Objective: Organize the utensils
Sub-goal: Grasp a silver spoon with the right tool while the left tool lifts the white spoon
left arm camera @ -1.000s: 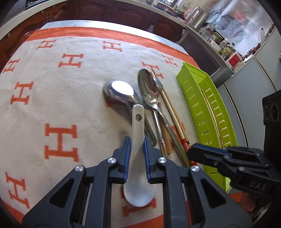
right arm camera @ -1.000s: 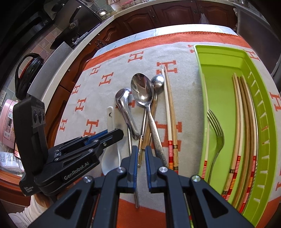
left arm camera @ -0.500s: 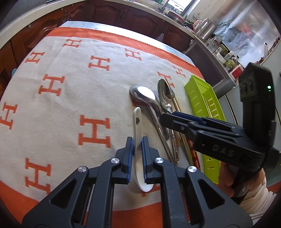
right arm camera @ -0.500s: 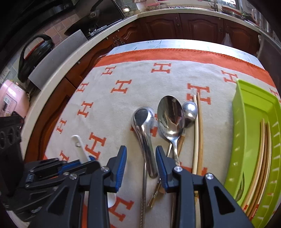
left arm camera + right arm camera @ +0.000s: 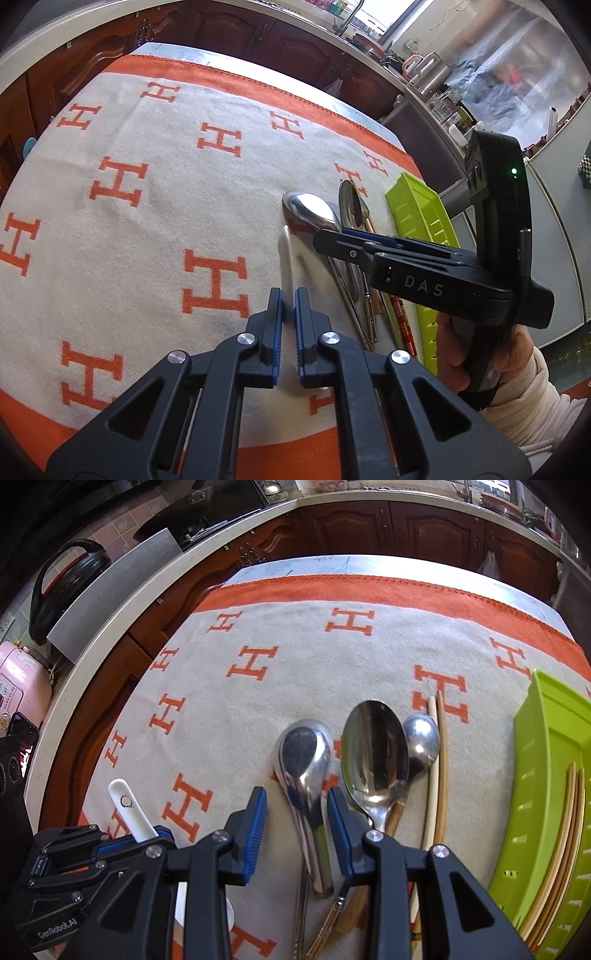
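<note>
Left gripper (image 5: 289,299) clamped on white spoon (image 5: 286,258); right gripper (image 5: 297,808) apart over steel ladle (image 5: 304,760).

In the left wrist view, the white spoon's handle runs toward 12 o'clock from the pads. In the right wrist view, the right gripper's jaws stand either side of the ladle handle without pressing it. A large spoon (image 5: 373,749) lies just beside the ladle at 3 o'clock, then a small spoon (image 5: 421,738) and chopsticks (image 5: 437,760). The green tray (image 5: 535,775), at 3 o'clock on the cloth (image 5: 295,672), holds more chopsticks.
</note>
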`<state>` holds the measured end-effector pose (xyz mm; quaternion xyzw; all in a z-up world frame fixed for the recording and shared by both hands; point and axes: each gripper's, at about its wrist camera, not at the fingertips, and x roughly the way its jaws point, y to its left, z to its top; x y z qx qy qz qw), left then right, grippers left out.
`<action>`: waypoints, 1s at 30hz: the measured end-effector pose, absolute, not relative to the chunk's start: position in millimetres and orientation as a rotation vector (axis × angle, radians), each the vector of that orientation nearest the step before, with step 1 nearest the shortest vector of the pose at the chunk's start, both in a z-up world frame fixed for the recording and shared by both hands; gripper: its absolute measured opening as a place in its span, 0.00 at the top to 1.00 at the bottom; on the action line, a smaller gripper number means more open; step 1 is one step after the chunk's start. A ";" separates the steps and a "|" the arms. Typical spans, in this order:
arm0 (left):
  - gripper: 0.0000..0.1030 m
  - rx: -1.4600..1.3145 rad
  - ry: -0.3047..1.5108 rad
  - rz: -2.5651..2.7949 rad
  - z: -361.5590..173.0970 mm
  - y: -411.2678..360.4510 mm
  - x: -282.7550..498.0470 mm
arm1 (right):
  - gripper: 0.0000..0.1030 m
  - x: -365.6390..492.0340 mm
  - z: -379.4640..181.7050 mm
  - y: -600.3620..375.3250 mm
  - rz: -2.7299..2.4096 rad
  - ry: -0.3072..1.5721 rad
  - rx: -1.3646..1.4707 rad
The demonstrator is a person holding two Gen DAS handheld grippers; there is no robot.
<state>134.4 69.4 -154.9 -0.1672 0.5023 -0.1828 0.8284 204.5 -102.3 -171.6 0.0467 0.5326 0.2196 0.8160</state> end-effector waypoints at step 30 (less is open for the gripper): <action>0.96 -0.371 1.014 -0.459 -127.7 56.4 127.6 | 0.98 171.3 -116.4 -133.8 0.567 1.002 0.257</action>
